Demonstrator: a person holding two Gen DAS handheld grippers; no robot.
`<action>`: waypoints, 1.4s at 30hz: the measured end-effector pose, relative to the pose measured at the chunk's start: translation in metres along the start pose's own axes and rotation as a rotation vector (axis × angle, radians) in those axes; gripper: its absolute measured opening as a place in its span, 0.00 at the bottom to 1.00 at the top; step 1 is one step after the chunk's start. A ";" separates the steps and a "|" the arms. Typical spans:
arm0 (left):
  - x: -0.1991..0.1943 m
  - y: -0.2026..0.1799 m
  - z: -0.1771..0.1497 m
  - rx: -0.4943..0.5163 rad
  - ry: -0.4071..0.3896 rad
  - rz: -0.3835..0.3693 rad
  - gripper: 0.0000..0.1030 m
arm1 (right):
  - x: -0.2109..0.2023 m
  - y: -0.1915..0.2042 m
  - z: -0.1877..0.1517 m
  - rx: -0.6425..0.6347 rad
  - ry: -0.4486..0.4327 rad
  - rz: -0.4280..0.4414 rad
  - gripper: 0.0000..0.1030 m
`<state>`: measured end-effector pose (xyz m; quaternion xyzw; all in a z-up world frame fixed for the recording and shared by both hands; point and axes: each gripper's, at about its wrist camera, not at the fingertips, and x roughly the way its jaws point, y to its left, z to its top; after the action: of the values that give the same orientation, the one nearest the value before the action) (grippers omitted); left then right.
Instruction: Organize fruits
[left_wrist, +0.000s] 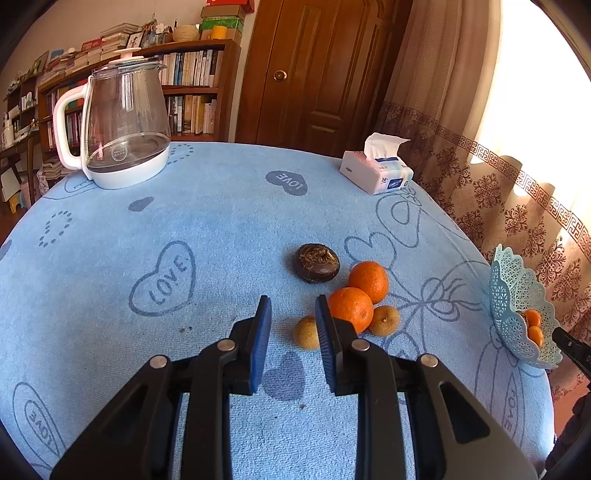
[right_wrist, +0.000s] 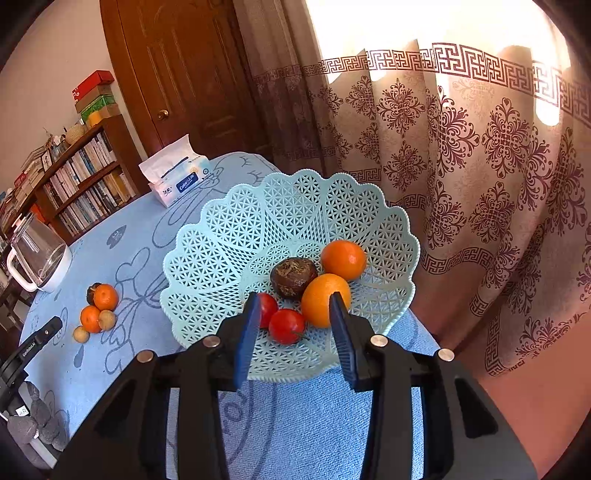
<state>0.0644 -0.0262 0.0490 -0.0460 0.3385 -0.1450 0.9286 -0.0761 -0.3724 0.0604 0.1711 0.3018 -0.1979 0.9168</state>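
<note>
four oranges (right_wrist: 343, 259); two tomatoes (right_wrist: 286, 325); two dark fruits (right_wrist: 293, 277); two longans (left_wrist: 384, 319)

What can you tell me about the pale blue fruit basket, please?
The basket is a pale blue, plastic-looking bowl with an openwork lattice wall and scalloped rim. It sits upright near the table edge by the curtain. Inside lie two oranges, two small red fruits and a dark brown fruit. The right gripper hovers open over its near rim.

door (left_wrist: 314, 70): dark wood, shut | bookshelf (left_wrist: 192, 92): full | curtain (right_wrist: 480, 166): patterned, backlit by daylight
</note>
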 end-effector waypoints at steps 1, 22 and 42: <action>0.000 -0.001 0.000 0.002 -0.001 -0.001 0.24 | -0.003 0.001 -0.002 -0.008 -0.025 -0.025 0.49; 0.009 -0.003 -0.015 0.019 0.062 -0.036 0.45 | -0.023 0.007 -0.018 -0.051 -0.231 -0.120 0.78; -0.004 0.019 -0.027 -0.022 0.083 -0.009 0.54 | -0.023 0.006 -0.021 -0.039 -0.238 -0.083 0.78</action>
<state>0.0486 -0.0067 0.0279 -0.0514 0.3782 -0.1472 0.9125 -0.1003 -0.3522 0.0597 0.1160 0.2014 -0.2485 0.9403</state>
